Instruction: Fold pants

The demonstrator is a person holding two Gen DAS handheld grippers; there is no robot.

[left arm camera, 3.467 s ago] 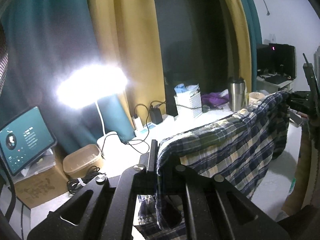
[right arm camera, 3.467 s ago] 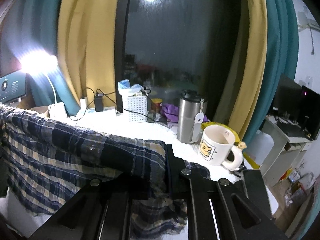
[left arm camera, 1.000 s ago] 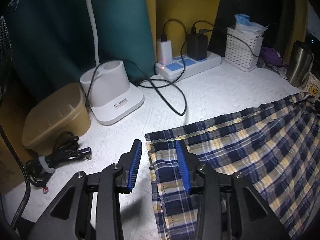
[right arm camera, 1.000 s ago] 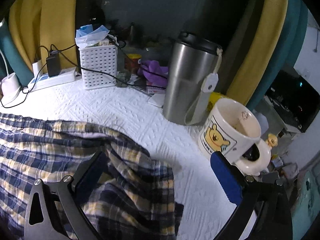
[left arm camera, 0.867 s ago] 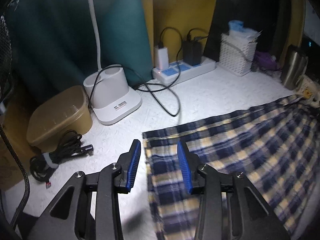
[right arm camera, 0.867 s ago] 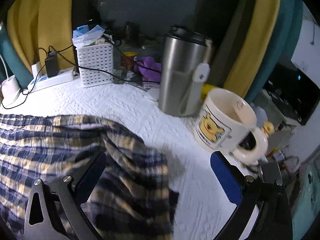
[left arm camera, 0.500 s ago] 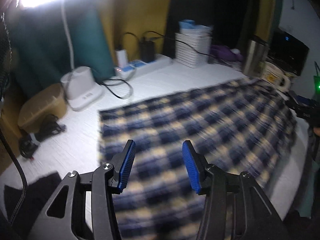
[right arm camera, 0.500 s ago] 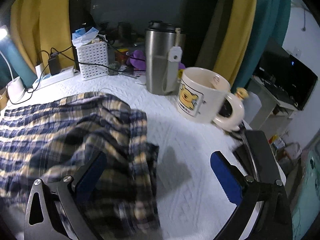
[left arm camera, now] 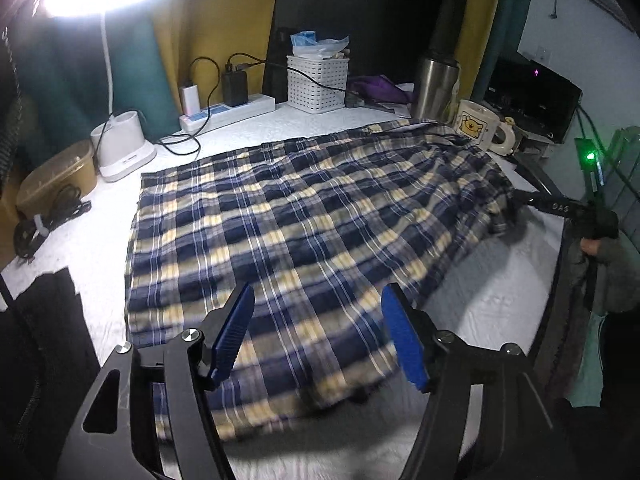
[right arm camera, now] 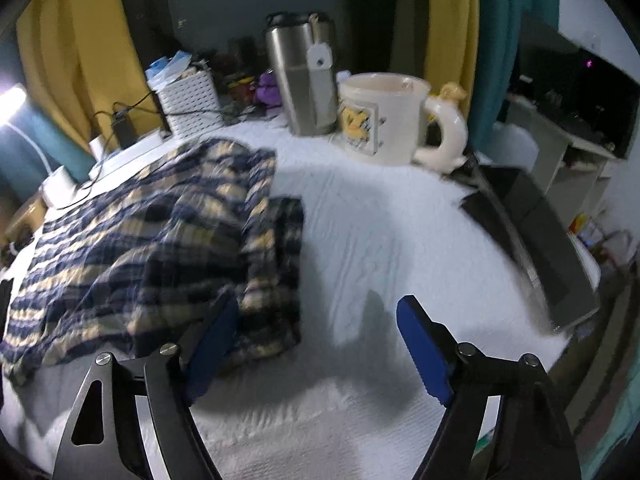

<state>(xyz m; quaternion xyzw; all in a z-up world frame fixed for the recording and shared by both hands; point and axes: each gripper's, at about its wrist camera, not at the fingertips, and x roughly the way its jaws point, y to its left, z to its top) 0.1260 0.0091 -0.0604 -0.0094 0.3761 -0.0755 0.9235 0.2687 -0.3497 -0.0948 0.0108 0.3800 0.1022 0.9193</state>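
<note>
The blue, yellow and white plaid pants (left arm camera: 304, 216) lie spread flat on the white table cover (left arm camera: 496, 304). My left gripper (left arm camera: 320, 336) hovers over their near edge; its jaws are opening and its blue pads (left arm camera: 236, 332) press on nothing. In the right wrist view the pants (right arm camera: 160, 232) lie bunched to the left. My right gripper (right arm camera: 316, 344) stands over bare cover, jaws closing with nothing between them, its left finger just over the cloth's corner. In the left wrist view the right gripper (left arm camera: 536, 200) pokes in at the pants' right end, held by a hand (left arm camera: 592, 246).
Along the back stand a lamp base (left arm camera: 124, 152), a power strip (left arm camera: 228, 114) with cables, a white basket (left arm camera: 318, 84), a steel tumbler (right arm camera: 304, 84) and a bear mug (right arm camera: 384, 116). A brown tub (left arm camera: 56, 180) sits far left. A black slab (right arm camera: 532, 240) lies on the right edge.
Both grippers have drawn back toward the near edge, away from the pants, which now lie flat and free. The left jaws have widened; the right jaws have narrowed.
</note>
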